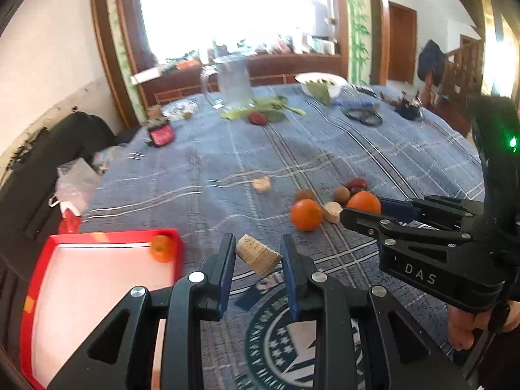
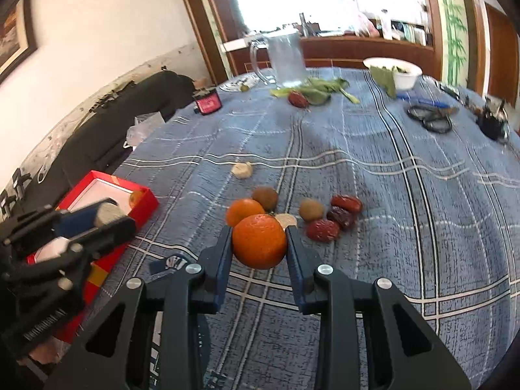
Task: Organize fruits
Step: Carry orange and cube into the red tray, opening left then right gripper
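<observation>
Gripping a tangerine (image 2: pixel 259 241) just above the desk (image 2: pixel 373 169), the right gripper (image 2: pixel 259 239) should lift straight clear of neighbouring fruit, while the left gripper (image 1: pixel 258 253), clamping a cork-like piece (image 1: pixel 257 254), carries toward the red tray (image 1: pixel 39 279) beside it.

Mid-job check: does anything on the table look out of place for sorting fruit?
Yes. The left gripper holds a cork-like beige plug, not fruit, near the red tray. Similar pieces lie among the fruit: one alone, one beside the oranges.
</observation>
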Demonstrator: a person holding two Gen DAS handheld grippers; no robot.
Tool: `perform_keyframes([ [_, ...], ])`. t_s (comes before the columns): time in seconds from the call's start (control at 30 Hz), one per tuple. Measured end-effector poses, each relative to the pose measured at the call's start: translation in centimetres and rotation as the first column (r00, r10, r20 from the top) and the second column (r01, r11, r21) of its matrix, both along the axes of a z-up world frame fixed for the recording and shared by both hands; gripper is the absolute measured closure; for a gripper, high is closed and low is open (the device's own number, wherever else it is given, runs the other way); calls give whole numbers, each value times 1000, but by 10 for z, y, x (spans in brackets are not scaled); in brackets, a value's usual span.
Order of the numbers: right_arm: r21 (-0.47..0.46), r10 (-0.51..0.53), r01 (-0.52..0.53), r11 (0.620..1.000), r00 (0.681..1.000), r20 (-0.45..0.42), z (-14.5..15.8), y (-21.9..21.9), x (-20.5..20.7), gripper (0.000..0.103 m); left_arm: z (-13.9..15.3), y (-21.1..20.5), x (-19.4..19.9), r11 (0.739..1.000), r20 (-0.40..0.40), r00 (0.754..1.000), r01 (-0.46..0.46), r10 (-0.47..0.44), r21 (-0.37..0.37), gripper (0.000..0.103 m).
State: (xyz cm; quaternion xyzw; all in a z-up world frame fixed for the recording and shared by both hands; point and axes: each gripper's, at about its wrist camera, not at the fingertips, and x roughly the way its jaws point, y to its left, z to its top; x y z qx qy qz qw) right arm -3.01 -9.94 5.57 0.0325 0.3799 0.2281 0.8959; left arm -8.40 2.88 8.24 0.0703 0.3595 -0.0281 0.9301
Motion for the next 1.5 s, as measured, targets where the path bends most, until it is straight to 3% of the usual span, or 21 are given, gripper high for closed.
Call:
perform_keyframes([
  [0.63,-55,-31,35,998,996,81,3,17,-12,69,22,68,-57,988,91,985,-142,147,-56,76],
  [0.83,-28,99,-96,995,988,121,21,70,-42,69,19,102,-69,973,94,969,-224,229,-60,76],
  [1.1,0,295,-296,955,950,104,25,144,-70,69,8,151,-83,937,76,934,-344,348,-69,76],
  [1.5,15,420,-421,907,907,45,11,192,-94,69,-16,186,-91,897,14,898,-438,439,-52,76],
])
